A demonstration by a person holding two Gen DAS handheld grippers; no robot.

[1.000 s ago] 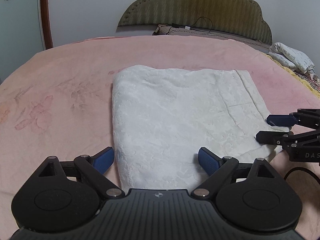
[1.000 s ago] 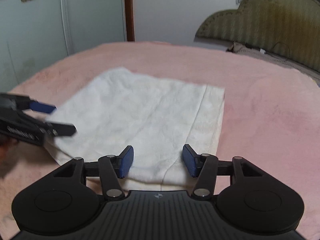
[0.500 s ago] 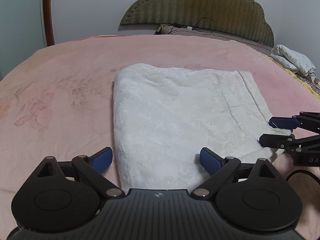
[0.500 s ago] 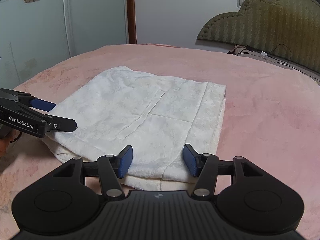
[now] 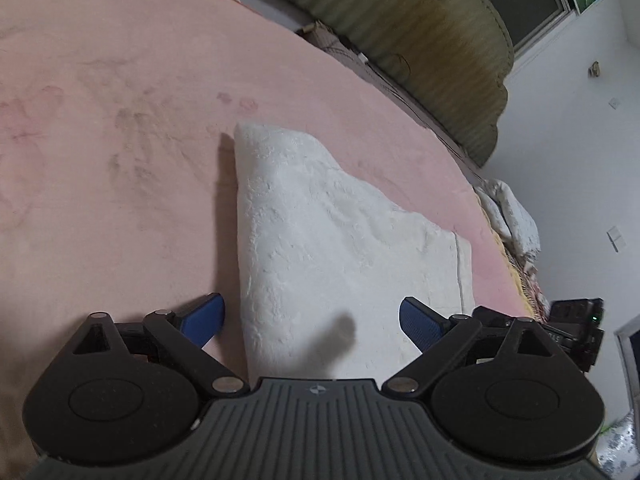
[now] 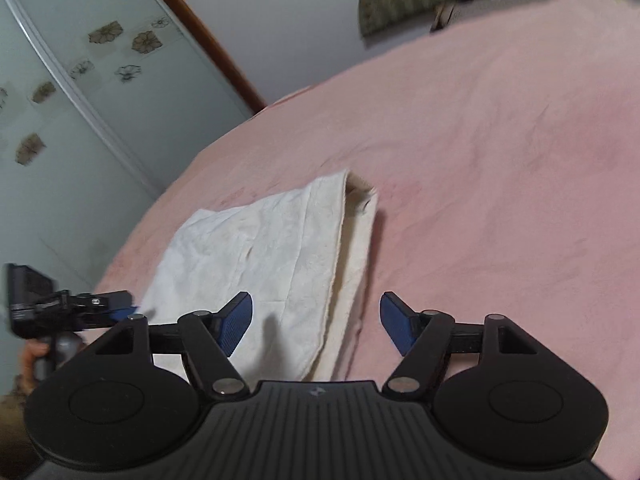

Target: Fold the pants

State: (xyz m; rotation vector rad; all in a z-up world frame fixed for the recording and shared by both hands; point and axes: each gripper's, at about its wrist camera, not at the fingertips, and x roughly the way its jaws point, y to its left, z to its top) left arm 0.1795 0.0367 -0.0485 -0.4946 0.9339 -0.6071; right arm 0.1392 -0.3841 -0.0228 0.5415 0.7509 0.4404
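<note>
The white pants (image 5: 332,240) lie folded into a flat rectangle on the pink bed. In the left wrist view my left gripper (image 5: 312,320) is open and empty, its blue pads straddling the near left corner of the fold. In the right wrist view the pants (image 6: 272,264) show layered edges along their right side. My right gripper (image 6: 316,320) is open and empty over the near right edge. Each gripper's body shows at the side of the other's view: the left gripper (image 6: 96,304), the right gripper (image 5: 576,324).
The pink bedspread (image 5: 120,120) spreads wide around the pants. A green padded headboard (image 5: 420,40) stands at the far end, with a bundle of cloth (image 5: 512,216) at the bed's right edge. A glass wardrobe door (image 6: 80,100) with flower prints stands left.
Both grippers have tilted and swung, so both views are rotated. The right gripper's jaws have opened wider. The pants lie as before.
</note>
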